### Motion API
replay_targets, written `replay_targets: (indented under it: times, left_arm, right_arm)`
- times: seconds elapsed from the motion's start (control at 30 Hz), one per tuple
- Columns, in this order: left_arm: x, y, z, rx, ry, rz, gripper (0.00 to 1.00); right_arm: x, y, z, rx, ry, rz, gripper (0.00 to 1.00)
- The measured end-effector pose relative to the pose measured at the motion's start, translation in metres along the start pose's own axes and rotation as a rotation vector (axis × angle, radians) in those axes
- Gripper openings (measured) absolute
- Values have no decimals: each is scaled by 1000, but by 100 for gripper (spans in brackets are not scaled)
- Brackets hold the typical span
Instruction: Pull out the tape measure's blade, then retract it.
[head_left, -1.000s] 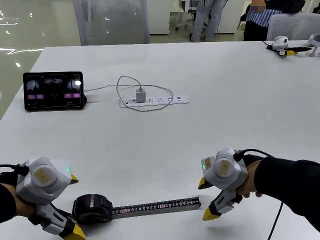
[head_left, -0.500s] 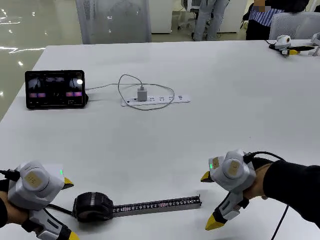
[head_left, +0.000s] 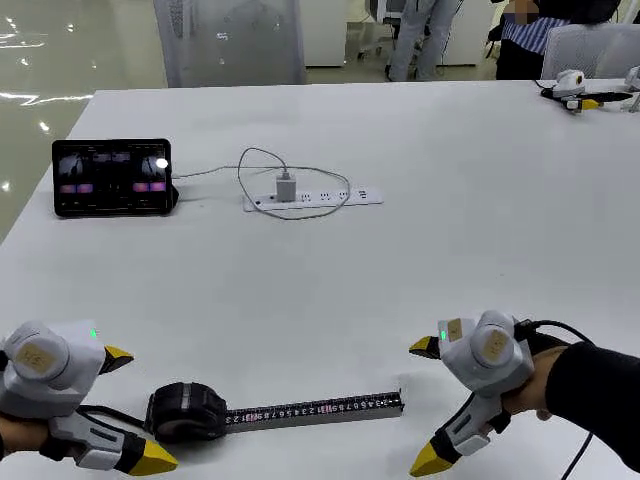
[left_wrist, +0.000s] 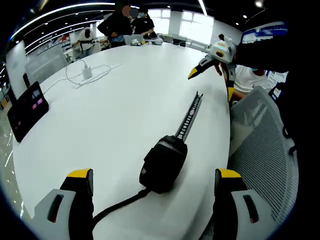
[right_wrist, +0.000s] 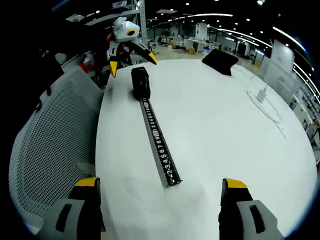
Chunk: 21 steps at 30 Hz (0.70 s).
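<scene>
A black tape measure case (head_left: 185, 413) (left_wrist: 163, 163) (right_wrist: 140, 80) lies near the table's front edge, its blade (head_left: 313, 408) (left_wrist: 189, 115) (right_wrist: 158, 141) pulled out to the right and lying flat. My left gripper (head_left: 125, 408) (left_wrist: 154, 179) is open just left of the case, its yellow-tipped jaws wide apart, nothing held. On the far side, my right gripper (head_left: 428, 405) (right_wrist: 160, 184) is open a little past the blade's end hook (head_left: 399, 401) (right_wrist: 172, 181), not touching it.
A dark tablet (head_left: 111, 177) stands at the back left. A white power strip (head_left: 312, 198) with a charger and looped cable lies mid-table. More grippers (head_left: 575, 92) rest at the far right corner. A mesh chair (right_wrist: 50, 145) is by the table's near edge. People stand beyond the table.
Both grippers have drawn back from the tape measure, the left to the left and the right to the lower right. The case and extended blade lie unmoved.
</scene>
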<state>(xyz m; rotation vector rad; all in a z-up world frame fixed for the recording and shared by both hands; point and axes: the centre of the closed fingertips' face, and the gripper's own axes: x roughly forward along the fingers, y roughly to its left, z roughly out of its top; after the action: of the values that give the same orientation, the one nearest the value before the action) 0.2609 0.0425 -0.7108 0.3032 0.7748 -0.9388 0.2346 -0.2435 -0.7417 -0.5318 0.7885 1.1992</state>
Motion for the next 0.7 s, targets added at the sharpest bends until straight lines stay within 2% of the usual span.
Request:
replay_targets:
  times: [0.07, 0.13, 0.17, 0.33, 0.4, 0.43, 0.47, 0.5, 0.53, 0.57, 0.63, 0.7]
  left_arm:
    - [-4, 4, 3, -8, -49, 37, 99]
    - [-8, 6, 2, -14, -61, 68, 99]
    - [-10, 8, 2, -18, -81, 87, 99]
    - [-20, 11, -4, -69, -124, 138, 99]
    - [-25, 13, -7, -98, -156, 166, 99]
    - [-27, 14, -6, -99, -174, 177, 99]
    - [-32, 19, -7, -79, -192, 221, 99]
    - [-34, 22, -10, -75, -199, 244, 99]
    - [-36, 22, -11, -82, -209, 251, 99]
    - [-40, 25, -11, -87, -231, 272, 99]
    - [-43, 28, -16, -92, -224, 294, 99]
    - [-45, 27, -22, -99, -224, 291, 99]
  right_arm:
    - [-6, -4, 3, 28, -36, -38, 99]
    - [-11, -7, 5, 47, -66, -71, 99]
    - [-15, -10, 5, 67, -85, -99, 99]
    - [-31, -20, -2, 141, -149, -194, 99]
    - [-38, -23, -5, 179, -175, -233, 99]
    - [-39, -22, -7, 188, -181, -236, 99]
    - [-42, -22, -11, 210, -186, -243, 99]
    - [-43, -20, -14, 220, -185, -239, 99]
    - [-44, -18, -16, 233, -183, -242, 99]
    - [-45, -14, -18, 218, -184, -244, 99]
    - [-47, -11, -22, 222, -184, -253, 99]
    - [-51, -9, -26, 233, -184, -264, 99]
